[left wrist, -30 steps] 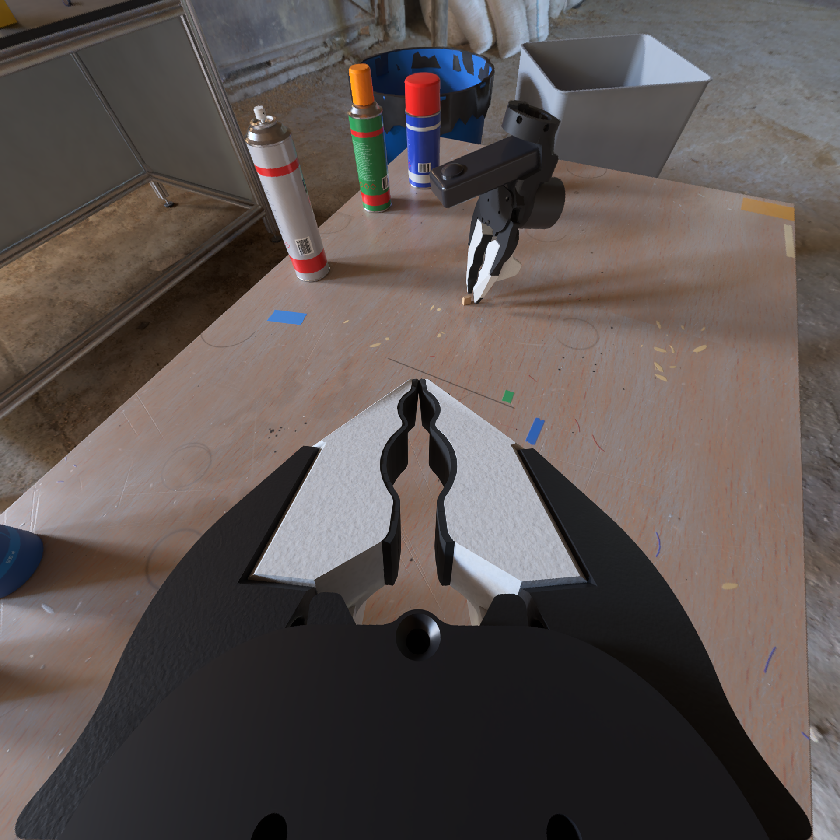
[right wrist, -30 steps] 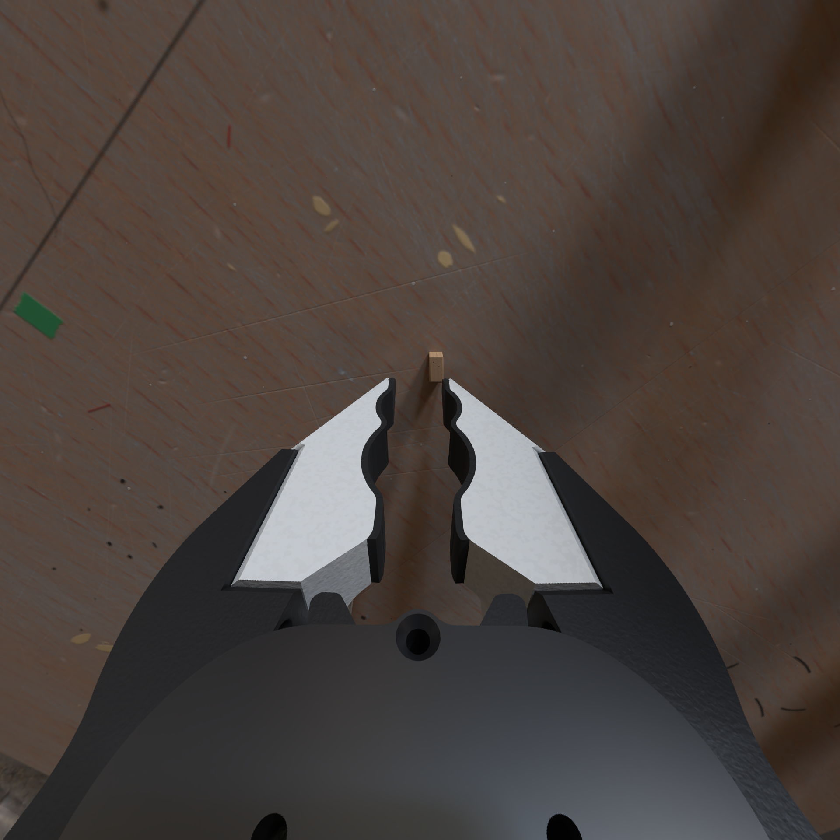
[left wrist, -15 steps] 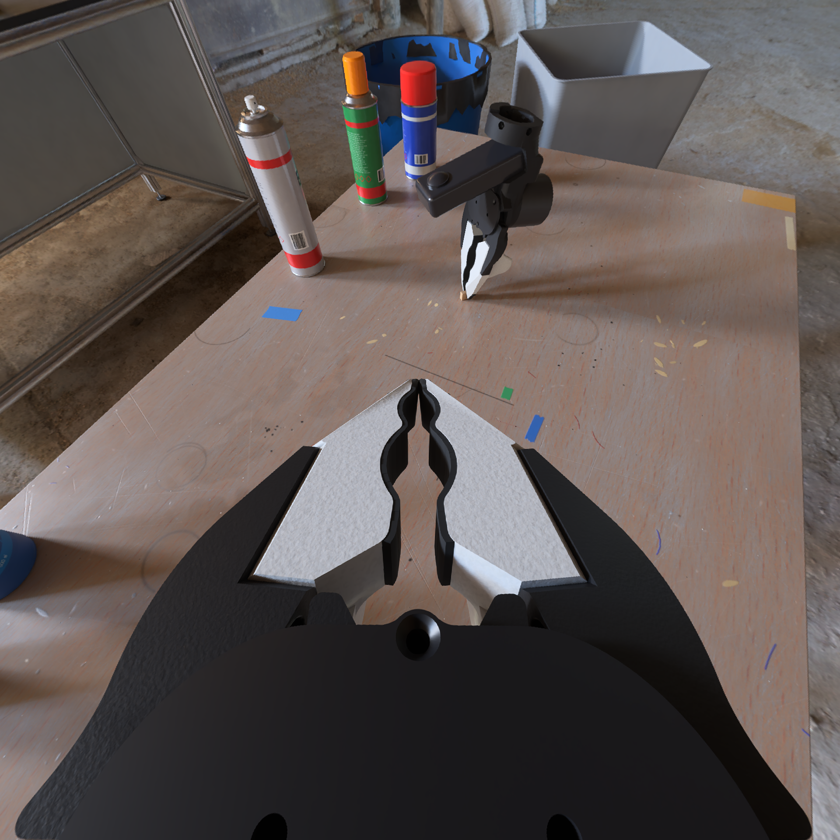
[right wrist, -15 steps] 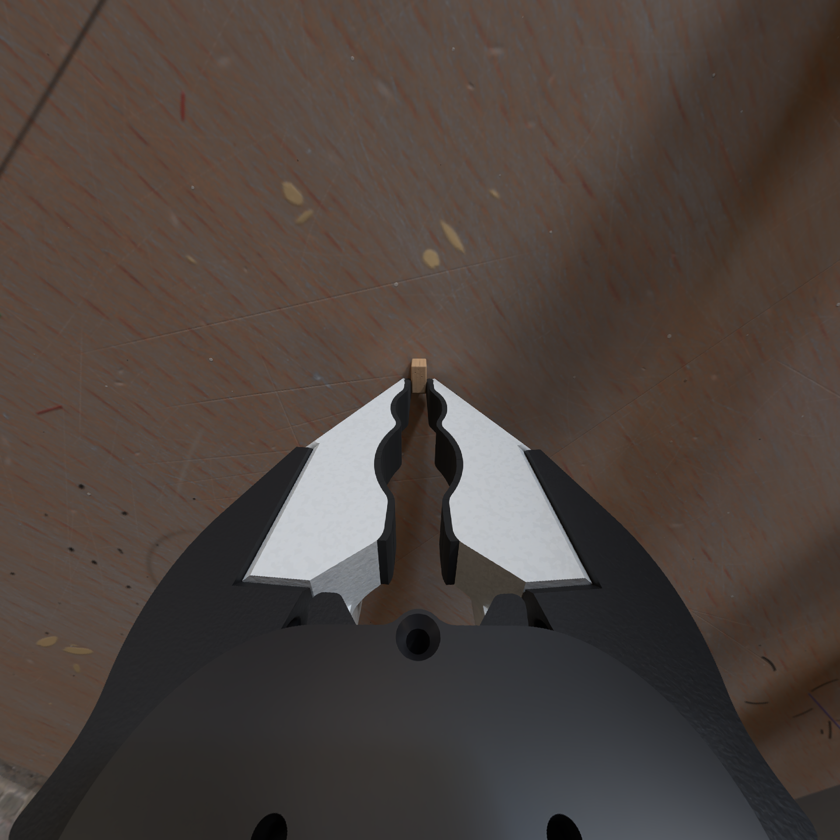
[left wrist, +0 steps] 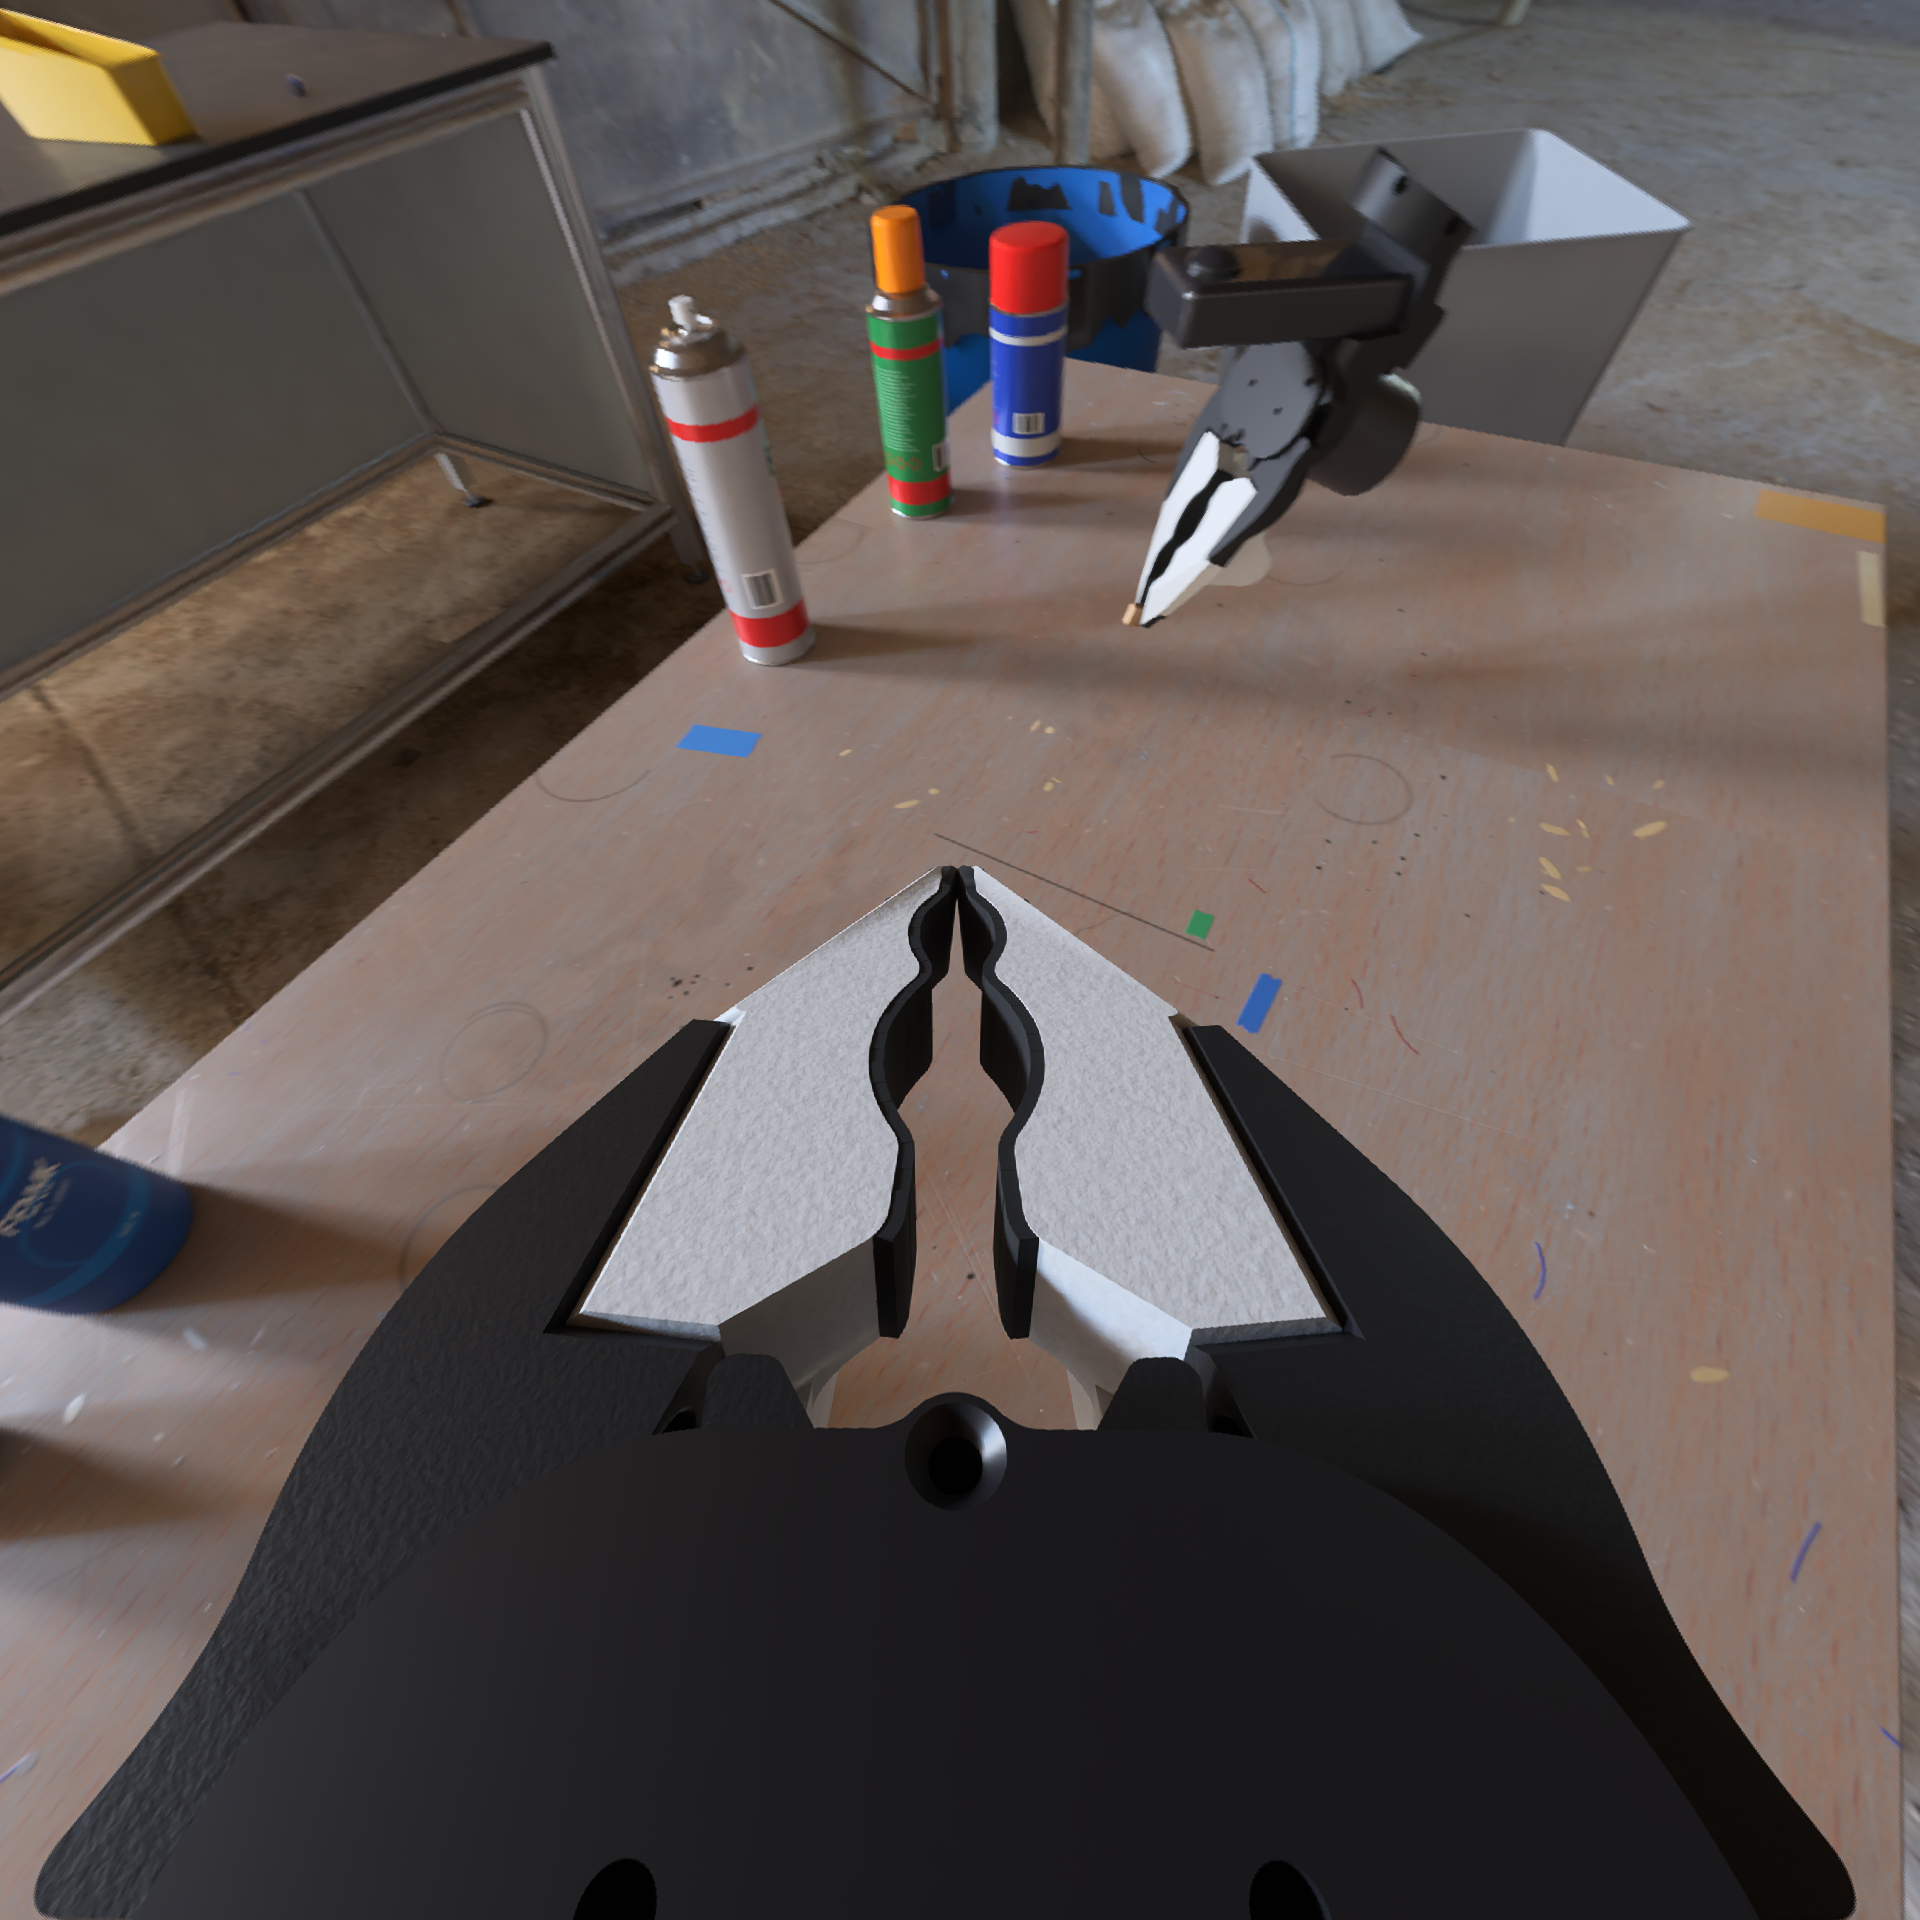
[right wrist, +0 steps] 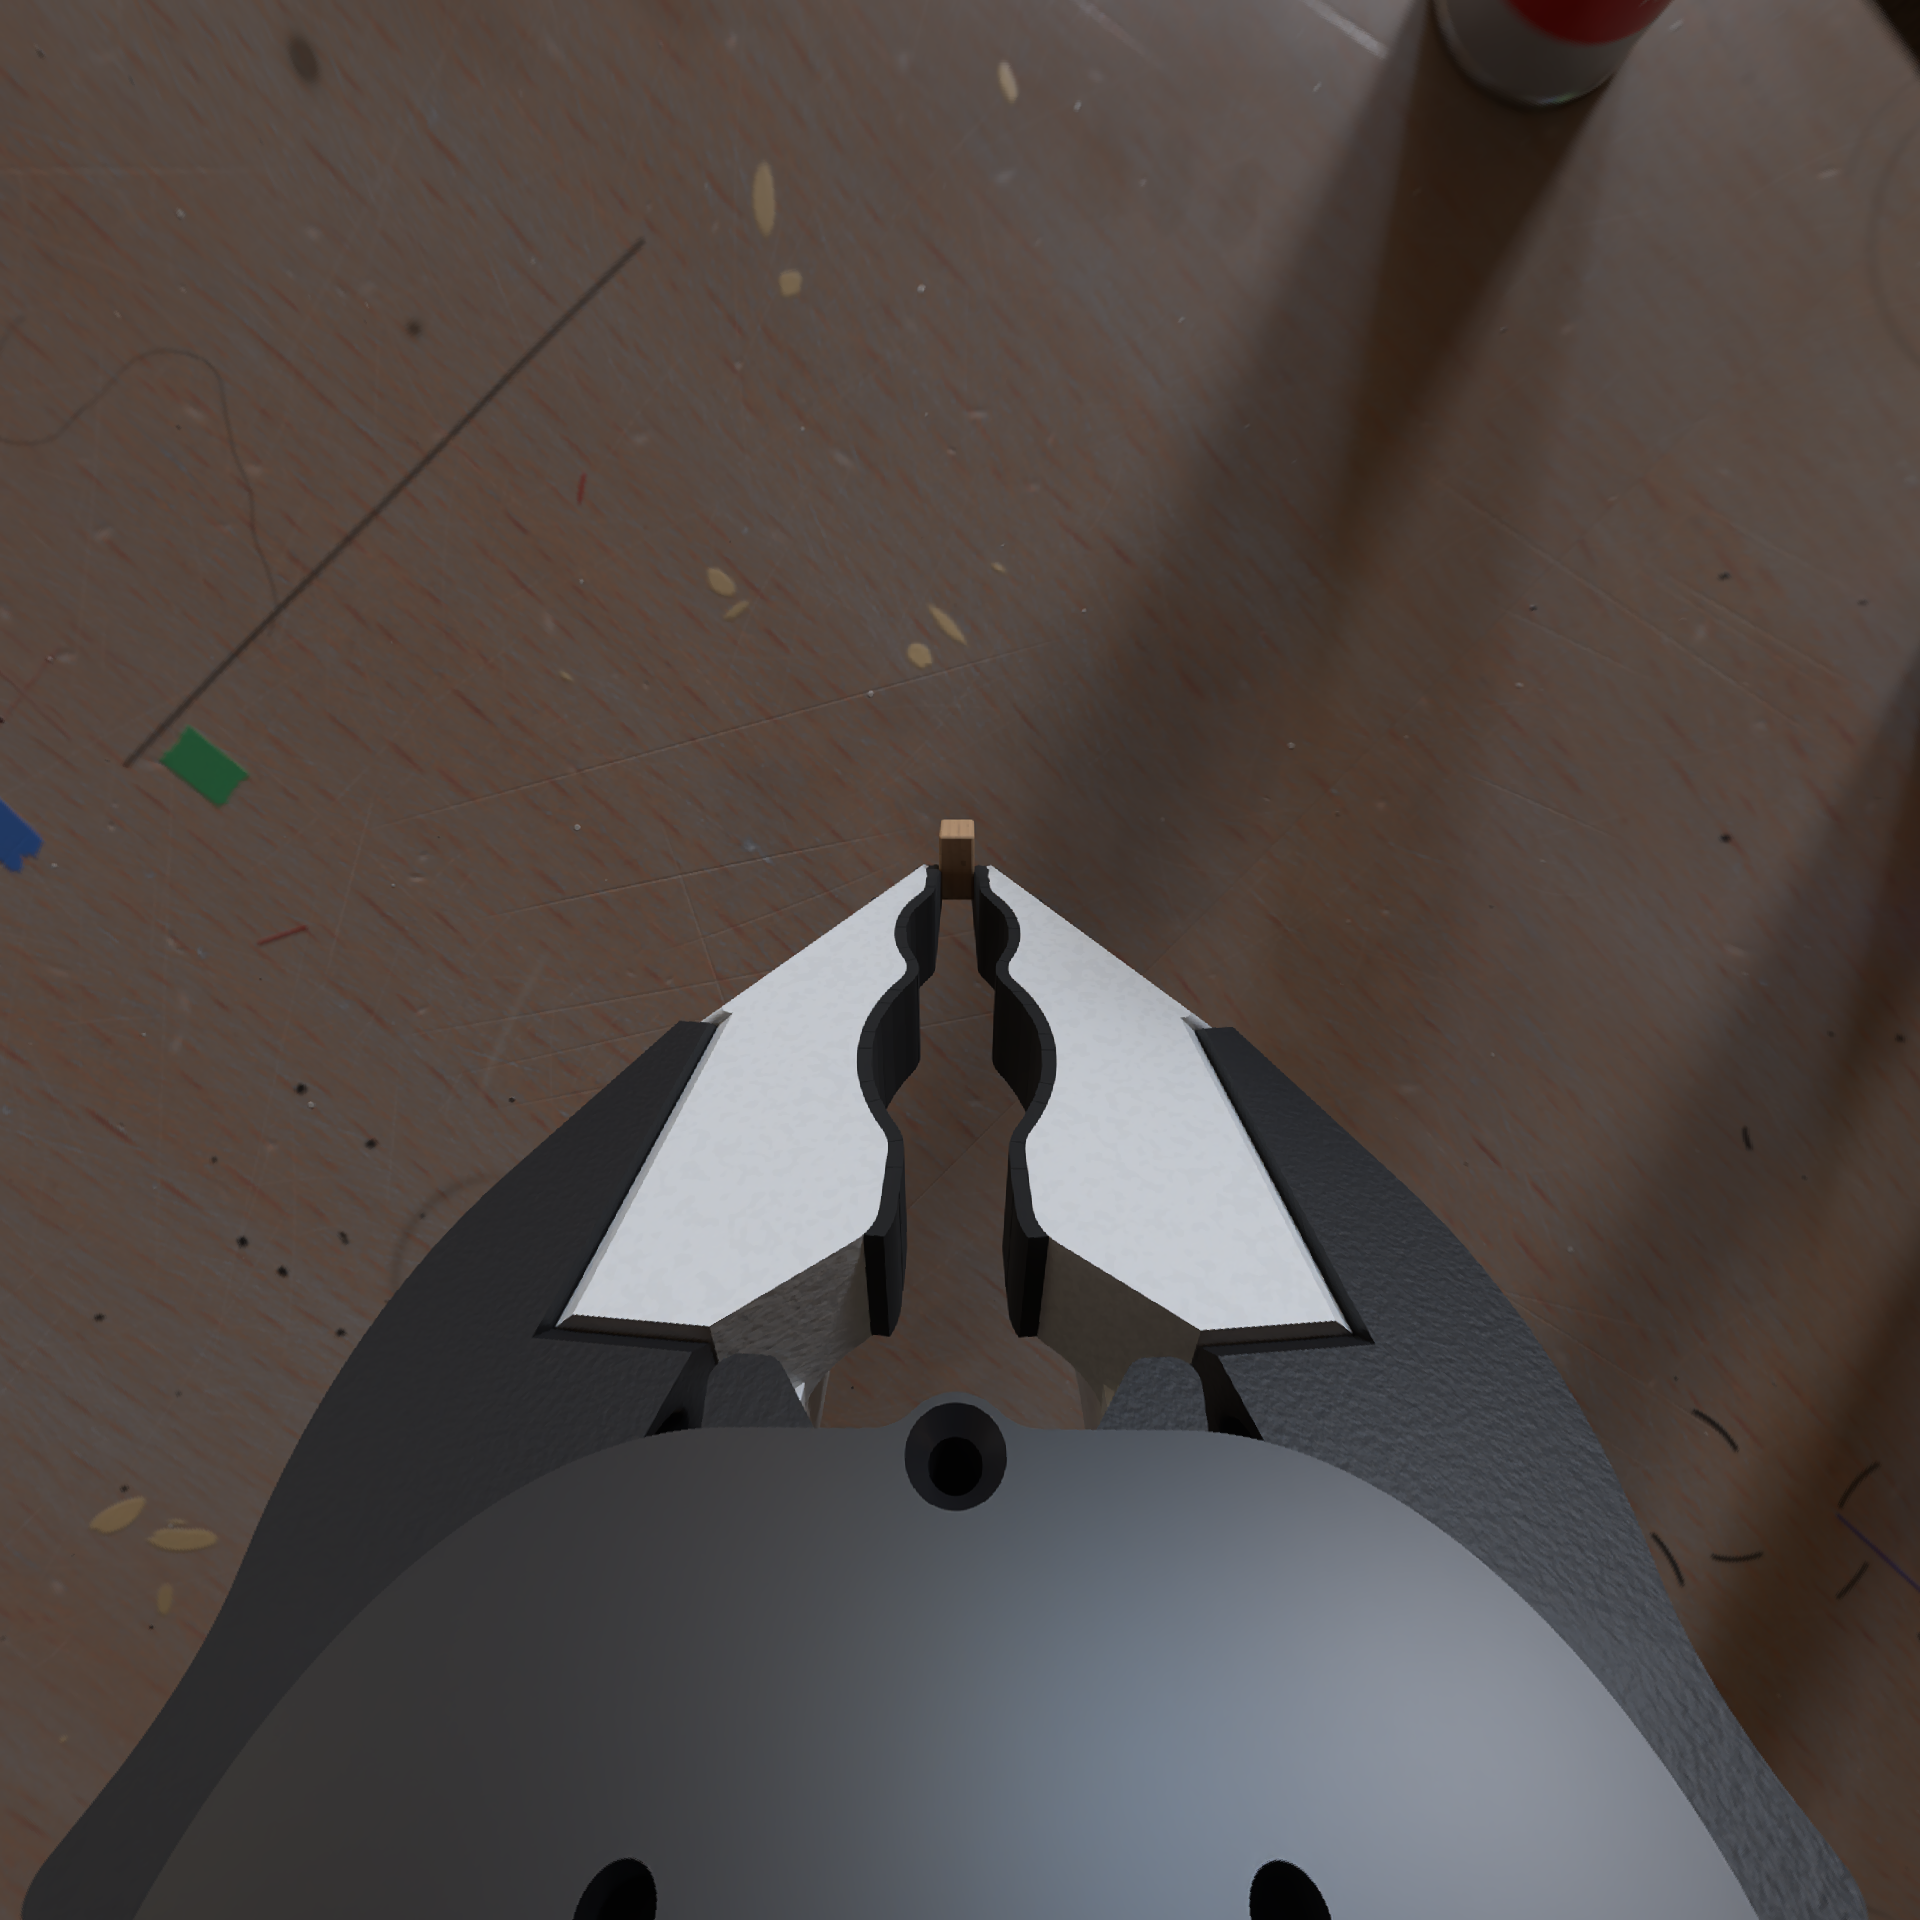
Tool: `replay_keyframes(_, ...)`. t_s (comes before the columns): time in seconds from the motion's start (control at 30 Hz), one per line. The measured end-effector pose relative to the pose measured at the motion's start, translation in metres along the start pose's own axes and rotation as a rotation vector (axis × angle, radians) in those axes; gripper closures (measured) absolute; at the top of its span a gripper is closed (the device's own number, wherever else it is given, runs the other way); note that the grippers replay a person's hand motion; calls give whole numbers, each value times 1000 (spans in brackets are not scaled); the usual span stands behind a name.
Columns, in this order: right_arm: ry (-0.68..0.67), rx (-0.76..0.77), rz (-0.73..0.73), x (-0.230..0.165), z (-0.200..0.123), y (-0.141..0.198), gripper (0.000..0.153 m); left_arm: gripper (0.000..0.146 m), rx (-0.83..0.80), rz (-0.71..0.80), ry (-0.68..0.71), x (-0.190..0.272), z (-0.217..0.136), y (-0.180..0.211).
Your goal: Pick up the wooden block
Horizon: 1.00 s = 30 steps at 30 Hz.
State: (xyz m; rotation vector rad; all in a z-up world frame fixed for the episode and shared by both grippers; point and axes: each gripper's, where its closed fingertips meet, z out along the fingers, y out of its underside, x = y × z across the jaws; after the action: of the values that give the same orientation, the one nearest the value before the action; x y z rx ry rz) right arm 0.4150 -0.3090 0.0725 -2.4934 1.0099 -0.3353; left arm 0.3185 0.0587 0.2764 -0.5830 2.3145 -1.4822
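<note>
Wooden block, small, tan and square-ended, is sitting pinched between the right gripper's nearly closed jaws above the plywood table's far end, calling for a steady lift, while the left gripper's jaws are resting closed and empty.

Two tongs: the left tongs and the right tongs. One wooden block. Three upright spray cans on the tabletop: a white one with red bands, a green one with an orange cap, a blue one with a red cap. One dark blue container at the left edge. Beyond the tabletop, one blue bucket, one grey bin, one metal cabinet and one yellow box. Two blue tape bits and one green tape bit.
</note>
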Motion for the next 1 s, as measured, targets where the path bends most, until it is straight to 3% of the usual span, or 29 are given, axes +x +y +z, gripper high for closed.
replay_keyframes(0.23, 81, 120, 16, 2, -29, -8, 147, 146, 65, -7, -69, -9, -25, -7)
replay_keyframes(0.4, 113, 259, -9, -14, -53, -35, 147, 146, 92, -6, -114, -13, -40, -9)
replay_keyframes(0.57, 36, 430, -132, -75, -70, -89, 147, 146, 136, -12, -275, -29, -73, -11)
replay_keyframes(0.7, -31, 473, -278, -137, -62, -133, 147, 146, 192, -35, -410, -41, -108, -10)
replay_keyframes(1.0, -154, 445, -450, -235, -24, -193, 147, 146, 309, -72, -387, -42, -144, -10)
